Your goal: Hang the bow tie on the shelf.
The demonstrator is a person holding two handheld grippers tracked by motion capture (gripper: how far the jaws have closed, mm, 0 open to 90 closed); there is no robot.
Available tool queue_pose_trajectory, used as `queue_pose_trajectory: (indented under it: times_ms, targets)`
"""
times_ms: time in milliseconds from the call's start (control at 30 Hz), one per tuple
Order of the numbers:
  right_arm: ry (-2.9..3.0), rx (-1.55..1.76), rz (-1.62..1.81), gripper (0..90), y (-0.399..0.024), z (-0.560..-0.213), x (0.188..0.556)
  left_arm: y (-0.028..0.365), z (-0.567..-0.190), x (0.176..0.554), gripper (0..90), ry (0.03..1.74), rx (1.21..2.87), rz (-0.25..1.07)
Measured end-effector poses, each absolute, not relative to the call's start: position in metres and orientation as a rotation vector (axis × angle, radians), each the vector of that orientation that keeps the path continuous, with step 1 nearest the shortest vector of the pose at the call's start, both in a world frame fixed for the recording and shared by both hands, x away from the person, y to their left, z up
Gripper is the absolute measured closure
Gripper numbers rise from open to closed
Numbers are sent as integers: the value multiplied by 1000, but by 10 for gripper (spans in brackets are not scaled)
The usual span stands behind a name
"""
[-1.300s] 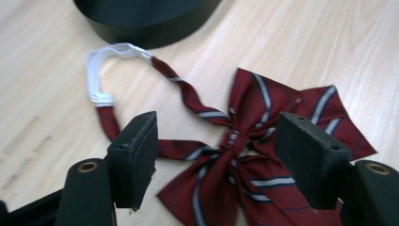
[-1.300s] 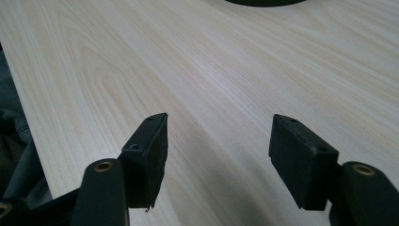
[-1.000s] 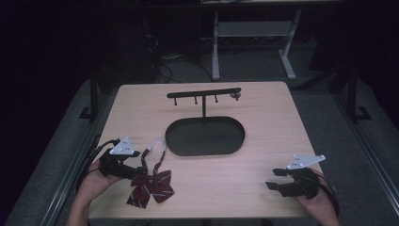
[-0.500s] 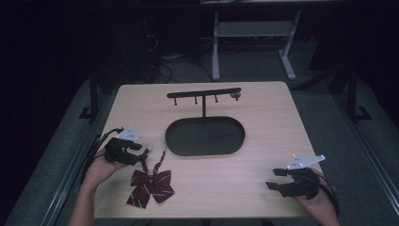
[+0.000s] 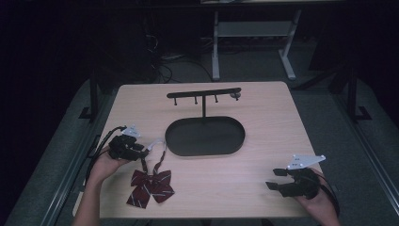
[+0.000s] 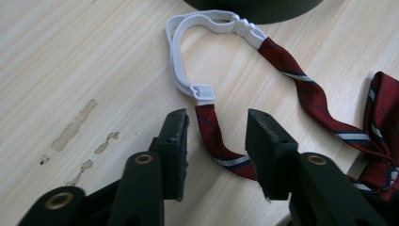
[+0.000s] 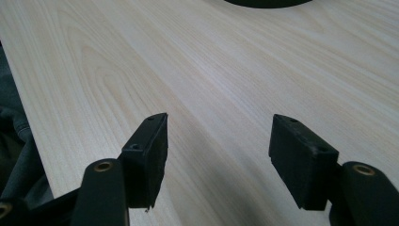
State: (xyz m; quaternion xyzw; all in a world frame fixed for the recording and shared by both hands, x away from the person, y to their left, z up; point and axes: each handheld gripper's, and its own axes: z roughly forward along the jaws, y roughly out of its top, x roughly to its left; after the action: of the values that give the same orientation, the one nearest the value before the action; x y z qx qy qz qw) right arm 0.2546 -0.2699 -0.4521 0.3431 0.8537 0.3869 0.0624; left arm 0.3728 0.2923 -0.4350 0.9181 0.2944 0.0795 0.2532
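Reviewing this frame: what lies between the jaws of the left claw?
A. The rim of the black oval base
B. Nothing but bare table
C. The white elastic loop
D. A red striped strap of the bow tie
D. In the left gripper view, the left claw straddles the red striped strap, pads not yet pressing it, its jaws having just been closing; the white elastic loop lies beyond the tips.

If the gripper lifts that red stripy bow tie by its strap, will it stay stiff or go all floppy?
Probably floppy: the bow tie's red strap already twists and curls on the table. It looks like thin cloth, so likely light. The white elastic loop may stretch and dangle. The left gripper has just been closing, with the strap between its jaws, not yet pinched.
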Motion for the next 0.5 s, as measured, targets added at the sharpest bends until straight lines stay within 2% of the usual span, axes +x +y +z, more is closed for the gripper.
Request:
queue_pose_trajectory:
  times_ms: [167,333,400,500]
  targets:
    - [2579,1035,1171,373,-270,-452,255,291,-439,376,628,802,2509,197]
    - [2579,1034,1172,373,-270,-452,254,288,-444,379,702,792,2550,196]
    - [2576,1021,1174,373,-271,-452,255,286,-445,379,793,774,2554,201]
    - [2575,1020,1176,373,-271,-452,255,285,-444,378,857,765,2560,193]
